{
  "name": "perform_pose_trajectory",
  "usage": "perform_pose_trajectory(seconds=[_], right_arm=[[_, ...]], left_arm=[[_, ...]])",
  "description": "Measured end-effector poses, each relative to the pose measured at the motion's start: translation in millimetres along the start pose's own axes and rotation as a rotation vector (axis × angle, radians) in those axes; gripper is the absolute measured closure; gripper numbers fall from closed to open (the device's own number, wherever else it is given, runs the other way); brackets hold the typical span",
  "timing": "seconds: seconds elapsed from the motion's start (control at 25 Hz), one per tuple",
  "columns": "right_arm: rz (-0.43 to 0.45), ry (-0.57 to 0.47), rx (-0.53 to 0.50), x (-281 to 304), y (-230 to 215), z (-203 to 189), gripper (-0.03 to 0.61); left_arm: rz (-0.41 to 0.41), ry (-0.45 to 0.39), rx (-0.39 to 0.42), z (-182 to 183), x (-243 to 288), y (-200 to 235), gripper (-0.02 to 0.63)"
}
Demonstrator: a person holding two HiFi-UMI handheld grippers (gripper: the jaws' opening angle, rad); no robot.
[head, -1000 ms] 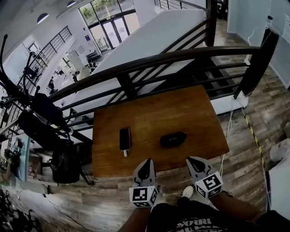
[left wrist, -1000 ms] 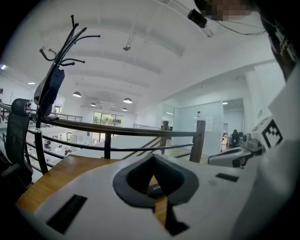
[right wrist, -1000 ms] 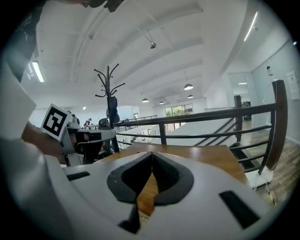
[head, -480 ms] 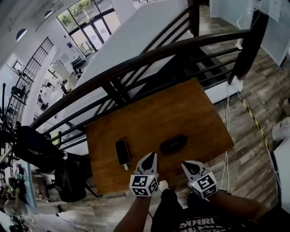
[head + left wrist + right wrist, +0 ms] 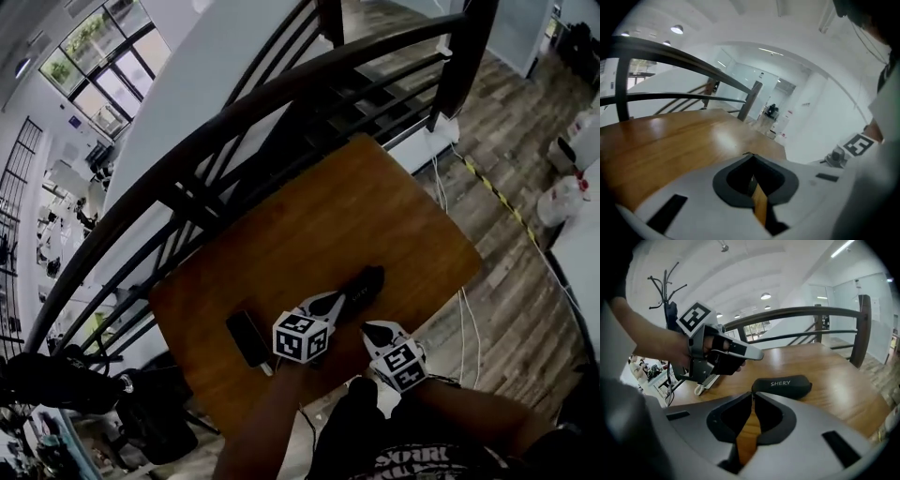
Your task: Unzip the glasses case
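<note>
A black zipped glasses case [image 5: 362, 284] lies on the wooden table [image 5: 309, 225]. In the right gripper view the case [image 5: 783, 386] shows white "SHERY" print and sits just ahead of my jaws. My left gripper [image 5: 338, 299] is shut and empty, its tip just short of the case's near left end. It hovers left of the case in the right gripper view, where it appears as the left gripper [image 5: 757, 354]. My right gripper [image 5: 367, 329] is shut and empty, over the table's near edge, a little short of the case. The case is out of sight in the left gripper view.
A dark phone [image 5: 246, 338] with a white cable lies left of the case. A dark metal railing [image 5: 281, 103] runs along the table's far side, with a drop behind it. Floorboards and white cables [image 5: 464, 309] lie to the right.
Both grippers have moved forward from the table's near edge towards the case, the left one further. The head view has swung, so the table sits more tilted in frame.
</note>
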State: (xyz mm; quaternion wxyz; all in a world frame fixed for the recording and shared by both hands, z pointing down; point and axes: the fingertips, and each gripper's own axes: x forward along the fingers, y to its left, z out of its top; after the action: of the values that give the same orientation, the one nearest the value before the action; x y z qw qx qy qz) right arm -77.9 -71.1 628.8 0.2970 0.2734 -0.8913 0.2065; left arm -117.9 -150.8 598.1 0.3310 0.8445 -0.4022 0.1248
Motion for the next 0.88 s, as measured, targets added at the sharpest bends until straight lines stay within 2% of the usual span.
perform_pose_trajectory(seconds=[0.08, 0.2, 0.32, 0.44, 0.68, 0.8, 0.88], right_arm=[[-0.020, 0.035, 0.032, 20.9, 0.6, -10.7, 0.577], [-0.065, 0.069, 0.071, 45.4, 0.7, -19.9, 0.575], [-0.103, 0.109, 0.123, 63.1, -2.9, -27.0, 0.555], [-0.114, 0.159, 0.161, 75.1, 0.4, -36.4, 0.548], [-0.175, 0.185, 0.225, 94.4, -2.2, -32.8, 0.541], [-0.204, 0.181, 0.327, 102.4, -4.0, -34.3, 0.534], [-0.220, 0.175, 0.353, 103.7, -7.2, -34.6, 0.539]], left_arm=[[-0.063, 0.052, 0.038, -0.4, 17.6, 3.9, 0.609], [-0.178, 0.121, 0.050, -5.4, 40.2, 0.7, 0.609], [-0.237, 0.216, 0.068, -18.4, 56.7, -0.7, 0.609], [-0.227, 0.288, 0.134, -31.1, 65.0, -0.4, 0.609], [-0.210, 0.342, 0.226, -36.0, 73.6, -1.5, 0.609], [-0.209, 0.340, 0.237, -41.2, 73.8, -0.4, 0.609], [-0.208, 0.335, 0.238, -41.2, 73.7, 0.8, 0.609]])
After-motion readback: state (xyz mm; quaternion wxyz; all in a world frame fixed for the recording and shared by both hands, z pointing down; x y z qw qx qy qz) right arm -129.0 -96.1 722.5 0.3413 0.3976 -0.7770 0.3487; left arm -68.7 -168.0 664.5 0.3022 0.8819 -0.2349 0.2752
